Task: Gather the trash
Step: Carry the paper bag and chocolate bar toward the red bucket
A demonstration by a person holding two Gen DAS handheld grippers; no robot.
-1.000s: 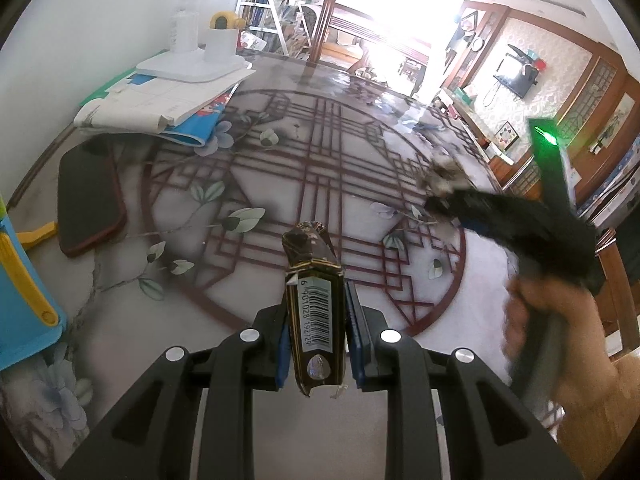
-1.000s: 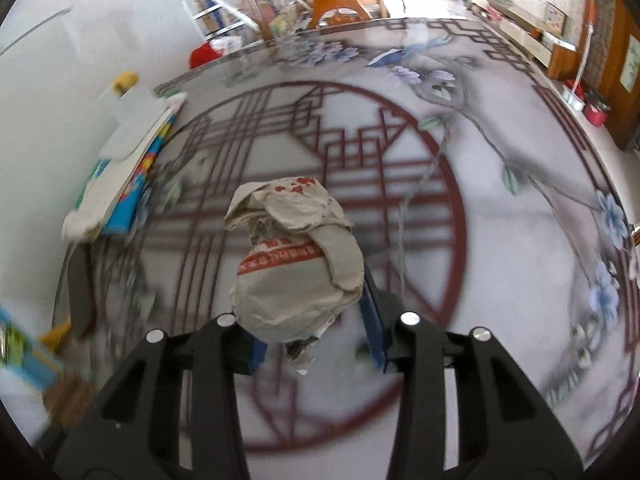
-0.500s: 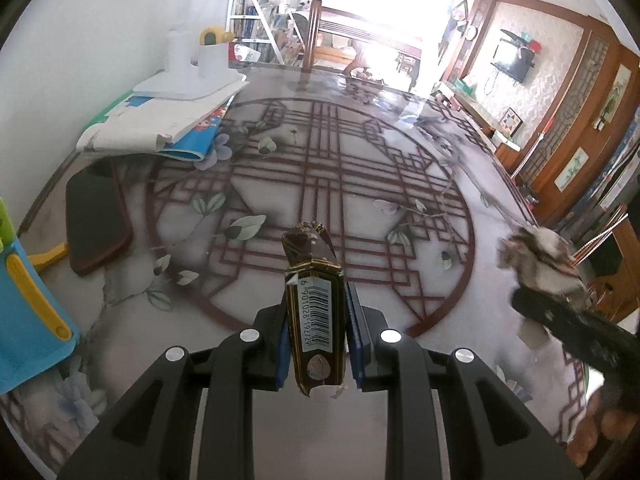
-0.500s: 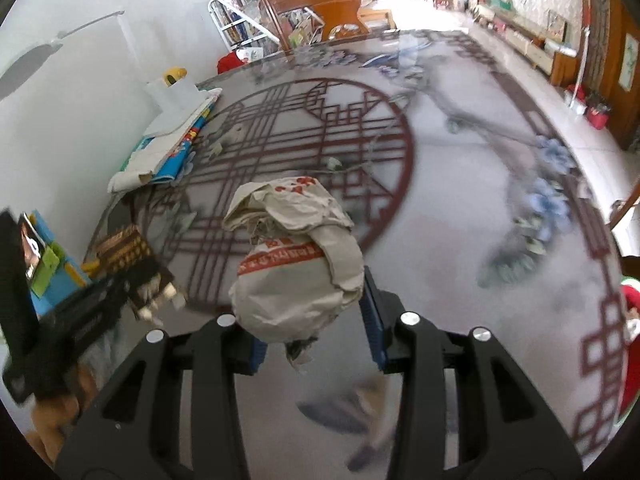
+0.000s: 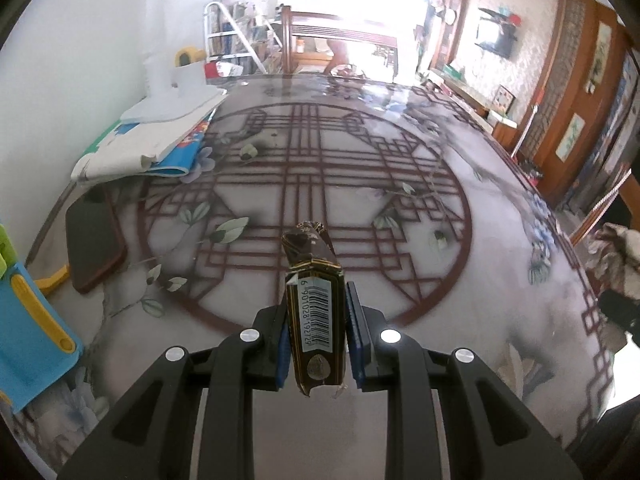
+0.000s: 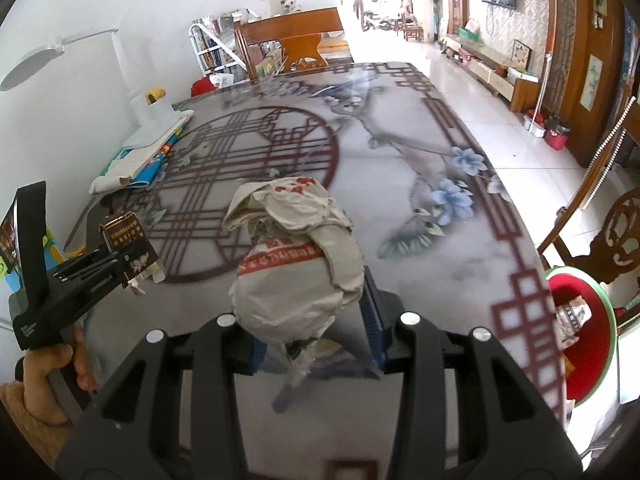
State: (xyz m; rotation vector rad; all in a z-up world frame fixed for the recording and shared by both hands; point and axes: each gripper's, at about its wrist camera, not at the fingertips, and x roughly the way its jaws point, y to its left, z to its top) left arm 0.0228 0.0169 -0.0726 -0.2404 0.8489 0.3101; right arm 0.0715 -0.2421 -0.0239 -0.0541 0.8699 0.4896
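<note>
Patterned glass tabletop [image 5: 400, 208] lies below both grippers. Left gripper [image 5: 316, 344] clamps a dark barcoded cigarette pack [image 5: 316, 300] between its fingers; right gripper [image 6: 312, 328] squeezes a crumpled paper wrapper [image 6: 296, 264]. Only the right view shows a red bin [image 6: 588, 364] right of its fingers.

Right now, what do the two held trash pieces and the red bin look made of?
Pack in the left gripper: likely thin card with glossy print; crisp folded edges, barcode, torn flap. Wad in the right gripper: matte paper, beige with red print; creases and ragged edges. Red bin: probably plastic; smooth, uniform colour, pale green rim.
</note>
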